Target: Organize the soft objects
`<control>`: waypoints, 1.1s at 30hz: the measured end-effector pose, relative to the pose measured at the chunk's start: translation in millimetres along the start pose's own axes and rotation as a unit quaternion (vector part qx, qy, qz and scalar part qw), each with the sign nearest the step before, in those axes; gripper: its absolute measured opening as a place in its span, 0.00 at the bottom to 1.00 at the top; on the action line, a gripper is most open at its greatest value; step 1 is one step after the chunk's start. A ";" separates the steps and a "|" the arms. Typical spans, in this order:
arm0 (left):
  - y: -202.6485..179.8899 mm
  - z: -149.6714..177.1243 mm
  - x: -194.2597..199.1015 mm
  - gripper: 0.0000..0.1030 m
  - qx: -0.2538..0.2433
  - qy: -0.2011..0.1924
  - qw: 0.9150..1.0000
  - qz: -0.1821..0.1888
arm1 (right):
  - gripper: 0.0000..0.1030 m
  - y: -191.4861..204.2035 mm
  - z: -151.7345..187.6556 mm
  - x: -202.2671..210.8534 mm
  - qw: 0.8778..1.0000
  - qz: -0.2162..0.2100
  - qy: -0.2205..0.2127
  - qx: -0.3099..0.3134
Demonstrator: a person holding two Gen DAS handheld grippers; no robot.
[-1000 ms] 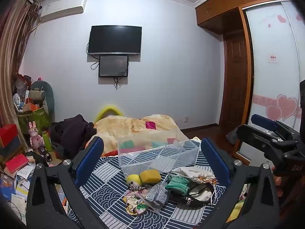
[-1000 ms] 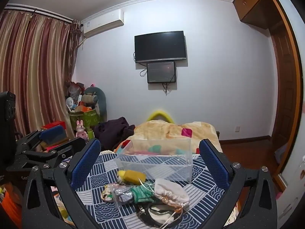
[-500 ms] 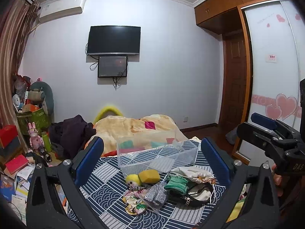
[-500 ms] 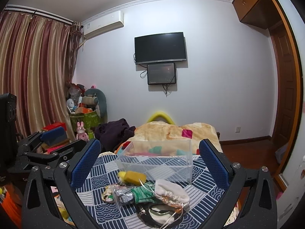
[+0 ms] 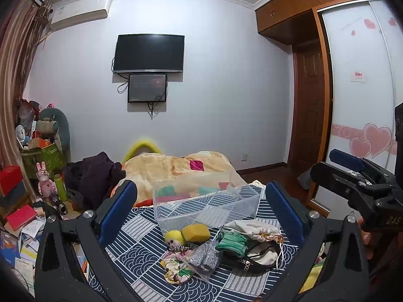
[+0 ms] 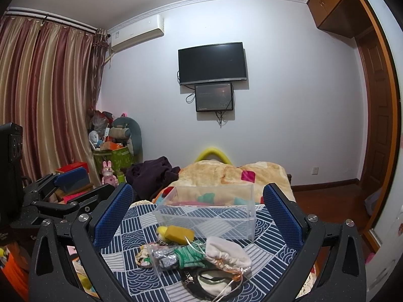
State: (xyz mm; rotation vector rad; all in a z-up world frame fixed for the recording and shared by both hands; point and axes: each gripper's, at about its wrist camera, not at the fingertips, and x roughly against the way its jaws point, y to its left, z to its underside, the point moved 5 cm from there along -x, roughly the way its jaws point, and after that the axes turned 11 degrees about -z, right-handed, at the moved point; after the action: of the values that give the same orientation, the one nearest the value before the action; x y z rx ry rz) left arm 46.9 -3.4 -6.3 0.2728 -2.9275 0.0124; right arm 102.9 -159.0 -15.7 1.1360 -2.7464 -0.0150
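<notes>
A clear plastic box (image 5: 205, 207) (image 6: 206, 214) stands on a blue patterned cloth (image 5: 141, 246). In front of it lie soft items: a yellow sponge (image 5: 196, 232) (image 6: 179, 234), a small yellow-haired doll (image 5: 172, 239), a green knit piece (image 5: 230, 242) (image 6: 187, 256), a white drawstring pouch (image 5: 252, 227) (image 6: 226, 251), a clear bag with grey fabric (image 5: 204, 256) and a floral pouch (image 5: 176, 270). My left gripper (image 5: 201, 201) is open and empty, held above and short of the pile. My right gripper (image 6: 197, 201) is open and empty too, also short of it.
A bed with a tan blanket (image 5: 176, 168) lies behind the cloth. Dark clothes (image 5: 93, 176) are heaped at its left. Boxes, books and toys (image 5: 22, 201) clutter the floor at left. A wardrobe (image 5: 357, 100) and door stand at right.
Both grippers have drifted very slightly; the view has shifted a little. No object has moved.
</notes>
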 end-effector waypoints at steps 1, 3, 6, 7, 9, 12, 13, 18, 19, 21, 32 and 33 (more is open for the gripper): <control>-0.3 0.4 -0.6 1.00 -0.001 0.000 1.000 0.000 | 1.00 0.0 0.1 0.0 1.000 0.000 0.000 0.000; -0.5 0.3 -0.8 1.00 0.000 -0.002 1.000 0.002 | 1.00 0.5 0.0 -0.2 1.000 -0.001 0.001 0.000; -1.7 3.6 -4.3 1.00 0.000 0.006 1.000 0.004 | 1.00 0.9 0.6 -0.9 1.000 -0.001 0.002 -0.001; -2.0 5.9 -6.2 1.00 0.000 0.012 1.000 0.004 | 1.00 -0.1 1.1 -1.4 1.000 -0.002 0.003 -0.001; -2.3 10.6 -10.7 1.00 -0.005 0.023 1.000 0.005 | 1.00 -0.9 3.3 -3.9 1.000 -0.005 0.007 -0.004; -3.7 23.0 -20.6 1.00 -0.005 0.047 0.999 0.019 | 1.00 -7.1 11.5 -10.1 1.000 -0.013 0.019 -0.012; -3.5 30.4 -25.7 1.00 -0.002 0.059 0.998 0.021 | 1.00 -9.8 15.0 -12.4 1.000 -0.014 0.023 -0.014; 0.8 58.1 -52.1 1.00 -0.002 0.091 0.996 0.010 | 1.00 -24.4 43.9 -28.4 0.997 -0.014 0.070 -0.023; 3.0 63.1 -59.8 0.98 -0.001 0.098 0.995 0.007 | 1.00 -27.8 50.7 -31.9 0.996 -0.012 0.081 -0.025; 7.1 70.7 -73.0 0.91 0.002 0.116 0.993 0.000 | 1.00 -36.4 62.1 -37.5 0.995 -0.010 0.097 -0.032; 1.8 102.7 -148.3 0.48 0.019 0.211 0.977 0.036 | 0.81 -83.1 101.3 -71.1 0.981 -0.013 0.167 -0.100; 0.9 104.1 -153.5 0.48 0.020 0.215 0.975 0.040 | 0.80 -84.4 103.2 -75.0 0.980 -0.017 0.172 -0.103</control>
State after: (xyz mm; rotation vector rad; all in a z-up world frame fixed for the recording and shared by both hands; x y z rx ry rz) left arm 173.8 22.5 -139.0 0.1353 -2.5057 0.1261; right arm 197.7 -171.9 -135.1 1.0210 -2.3599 -0.0955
